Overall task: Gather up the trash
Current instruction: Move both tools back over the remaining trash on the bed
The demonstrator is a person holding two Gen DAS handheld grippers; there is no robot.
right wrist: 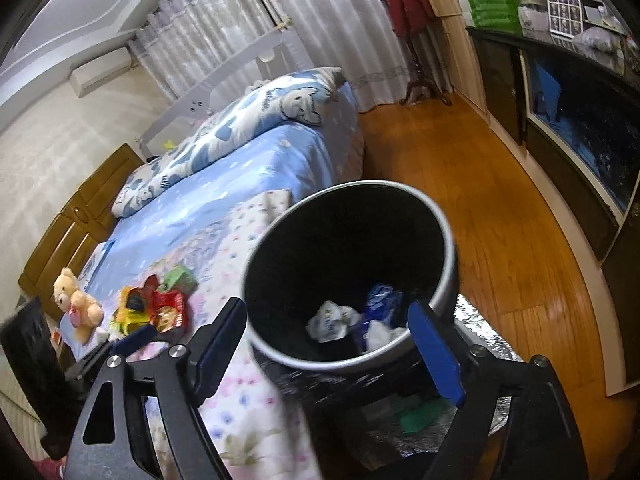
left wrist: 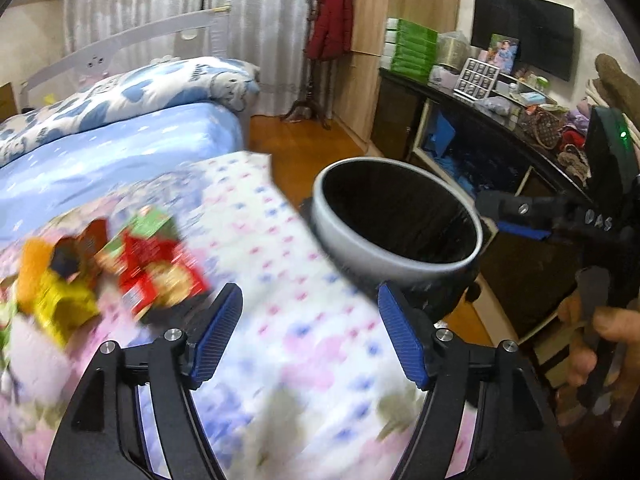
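A grey bin [left wrist: 344, 236] with a black liner stands beside the bed. In the right wrist view the bin [right wrist: 450, 276] holds crumpled white paper [right wrist: 332, 320] and a blue wrapper [right wrist: 380, 300]. My right gripper [right wrist: 326, 310] is open just above the bin's near rim, and nothing is pressed between its pads. My left gripper [left wrist: 308, 296] is open and empty over the floral quilt [left wrist: 304, 360]. To its left lies a blurred pile of trash: a red packet [left wrist: 160, 272], a yellow packet [left wrist: 60, 308] and a green box [left wrist: 154, 220]. The same pile [right wrist: 160, 308] shows in the right wrist view.
A teddy bear [right wrist: 76, 300] sits on the bed near the wooden headboard [right wrist: 64, 220]. A dark cabinet [left wrist: 460, 128] loaded with boxes lines the right wall, across a strip of wooden floor [right wrist: 500, 220]. A hand [left wrist: 600, 340] holds the other tool at the right.
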